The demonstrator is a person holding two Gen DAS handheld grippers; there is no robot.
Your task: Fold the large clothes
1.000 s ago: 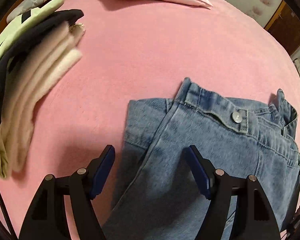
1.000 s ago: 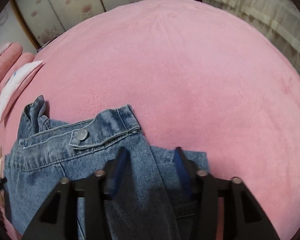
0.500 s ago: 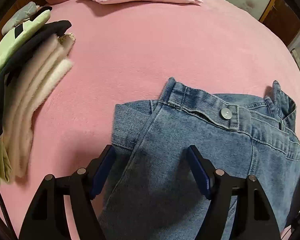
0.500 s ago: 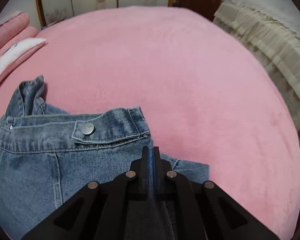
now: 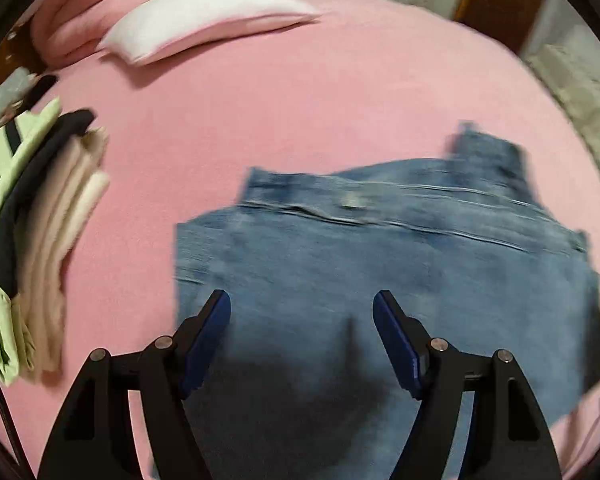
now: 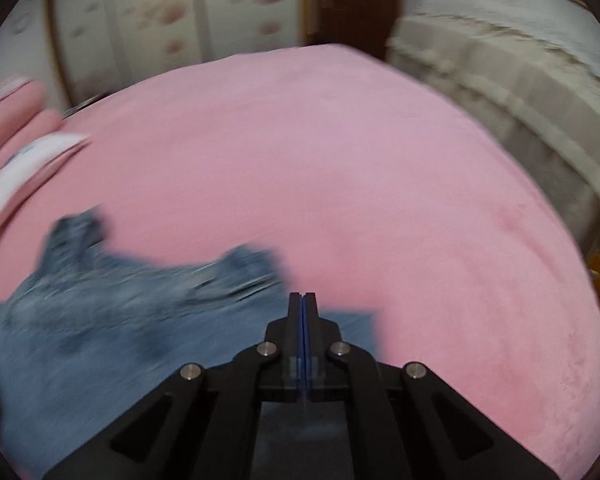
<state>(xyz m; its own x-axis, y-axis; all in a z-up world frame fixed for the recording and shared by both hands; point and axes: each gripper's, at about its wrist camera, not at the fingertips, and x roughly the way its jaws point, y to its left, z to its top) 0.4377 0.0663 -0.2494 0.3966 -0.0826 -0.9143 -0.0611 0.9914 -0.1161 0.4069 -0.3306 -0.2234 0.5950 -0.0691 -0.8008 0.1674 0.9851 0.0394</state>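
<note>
Blue denim jeans (image 5: 380,280) lie folded on the pink bed (image 5: 300,100), waistband and button toward the far side. My left gripper (image 5: 302,312) is open and empty, jaws wide apart, hovering over the near part of the jeans. In the right wrist view the jeans (image 6: 120,340) sit at the lower left, blurred by motion. My right gripper (image 6: 303,298) is shut with its pads pressed together, above the jeans' right edge. No cloth shows between its pads.
A stack of folded clothes (image 5: 32,232) in green, black and cream lies at the left of the bed. A white and pink pillow (image 5: 204,20) lies at the head. A beige quilted cover (image 6: 520,80) lies beyond the bed's right side.
My right gripper closed about half a second ago and stays shut. Both cameras have pulled back and up, so the jeans look smaller and blurred. The left gripper stays open.
</note>
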